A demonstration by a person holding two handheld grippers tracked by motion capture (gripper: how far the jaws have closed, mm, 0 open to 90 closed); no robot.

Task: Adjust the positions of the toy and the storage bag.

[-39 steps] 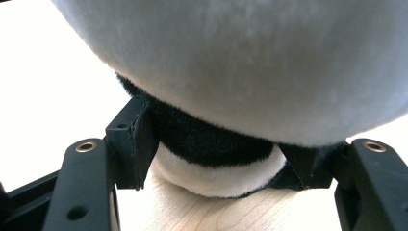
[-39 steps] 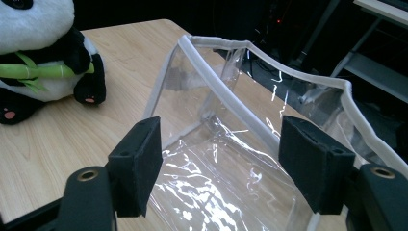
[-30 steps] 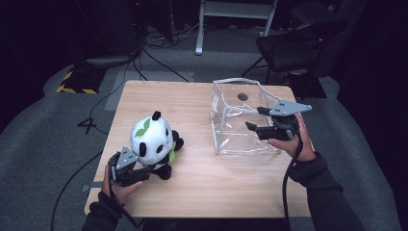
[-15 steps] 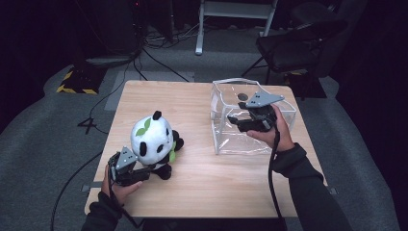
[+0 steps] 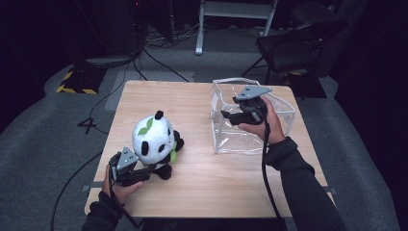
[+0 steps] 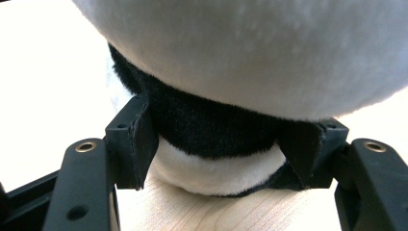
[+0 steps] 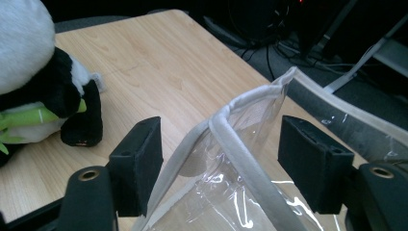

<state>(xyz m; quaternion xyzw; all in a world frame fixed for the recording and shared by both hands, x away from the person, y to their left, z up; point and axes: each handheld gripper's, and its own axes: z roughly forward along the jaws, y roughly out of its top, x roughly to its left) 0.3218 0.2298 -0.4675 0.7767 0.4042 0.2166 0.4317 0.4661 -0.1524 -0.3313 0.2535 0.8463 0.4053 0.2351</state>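
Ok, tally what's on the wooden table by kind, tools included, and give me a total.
Black-and-white plush panda toy: 1
Clear plastic bag with pale trim: 1
Black two-jaw hand-held tools: 2, left tool, right tool
Total: 4

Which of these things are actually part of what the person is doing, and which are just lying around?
In use:
- panda plush toy, clamped by the left gripper
- clear bag, its rim between the open jaws of the right gripper

Just there:
- black chair
- floor cables
- wooden table, only the work surface

Black chair [image 5: 298, 45] and floor cables [image 5: 159, 45] beyond table [image 5: 202, 192].
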